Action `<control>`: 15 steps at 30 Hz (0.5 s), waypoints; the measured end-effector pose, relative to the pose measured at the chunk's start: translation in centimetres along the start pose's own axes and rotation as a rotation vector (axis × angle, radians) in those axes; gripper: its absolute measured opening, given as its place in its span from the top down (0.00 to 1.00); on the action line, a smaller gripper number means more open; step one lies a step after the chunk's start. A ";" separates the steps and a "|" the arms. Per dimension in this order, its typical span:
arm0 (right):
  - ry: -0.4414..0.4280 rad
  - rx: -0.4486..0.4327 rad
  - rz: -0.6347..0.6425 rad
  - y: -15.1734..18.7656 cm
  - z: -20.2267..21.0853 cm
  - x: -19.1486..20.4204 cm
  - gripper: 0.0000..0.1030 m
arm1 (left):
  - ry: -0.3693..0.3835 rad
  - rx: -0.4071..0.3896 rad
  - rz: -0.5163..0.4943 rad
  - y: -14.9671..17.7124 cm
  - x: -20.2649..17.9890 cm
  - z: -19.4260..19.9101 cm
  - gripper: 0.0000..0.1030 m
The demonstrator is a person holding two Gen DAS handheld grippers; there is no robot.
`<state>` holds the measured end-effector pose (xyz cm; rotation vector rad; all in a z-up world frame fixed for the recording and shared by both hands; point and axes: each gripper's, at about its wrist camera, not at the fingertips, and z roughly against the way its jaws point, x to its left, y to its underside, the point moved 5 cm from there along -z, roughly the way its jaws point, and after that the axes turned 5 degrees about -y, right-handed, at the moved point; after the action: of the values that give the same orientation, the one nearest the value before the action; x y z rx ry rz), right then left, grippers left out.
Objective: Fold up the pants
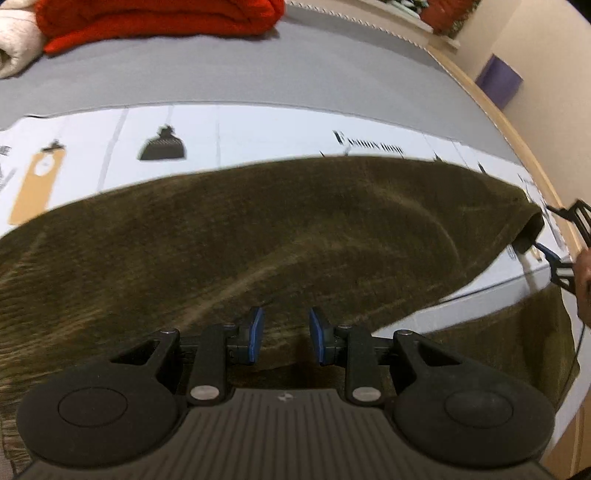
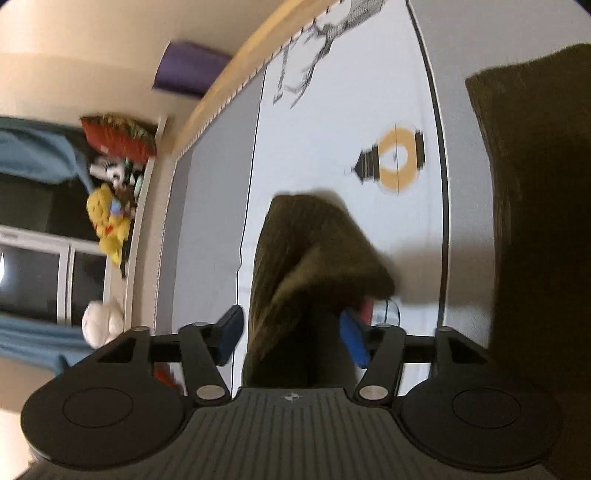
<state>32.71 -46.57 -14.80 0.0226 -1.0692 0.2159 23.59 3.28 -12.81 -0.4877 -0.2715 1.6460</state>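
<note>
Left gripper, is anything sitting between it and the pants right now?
Nothing visible does. The left gripper sits right over the olive pants, its pads apart with only the cloth under them. The red folded cloth lies far back on the bed, clear of the path.

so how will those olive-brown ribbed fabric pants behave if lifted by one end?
Likely floppy: the olive-brown ribbed fabric pants sag into soft creases across the white printed sheet, and the end between the right gripper fingers droops in a limp peak. The thick ribbed weave suggests moderate weight and good friction against the blue pads, so slipping seems unlikely.
</note>
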 end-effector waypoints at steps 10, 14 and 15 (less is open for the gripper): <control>0.085 -0.022 -0.019 -0.2 -4.0 -1.6 0.61 | 0.041 0.075 -0.051 1.5 -1.2 -4.4 0.67; 0.104 -0.061 0.073 -0.7 -3.5 0.0 0.87 | 0.023 0.087 -0.150 1.9 -1.9 -4.7 0.70; 0.096 -0.064 0.113 -0.6 -3.5 0.9 0.91 | 0.008 0.083 -0.186 2.1 -2.1 -4.6 0.75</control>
<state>36.32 -46.61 -15.63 -0.1052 -0.9818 0.2819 24.08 0.47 -17.49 -0.3943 -0.2338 1.4679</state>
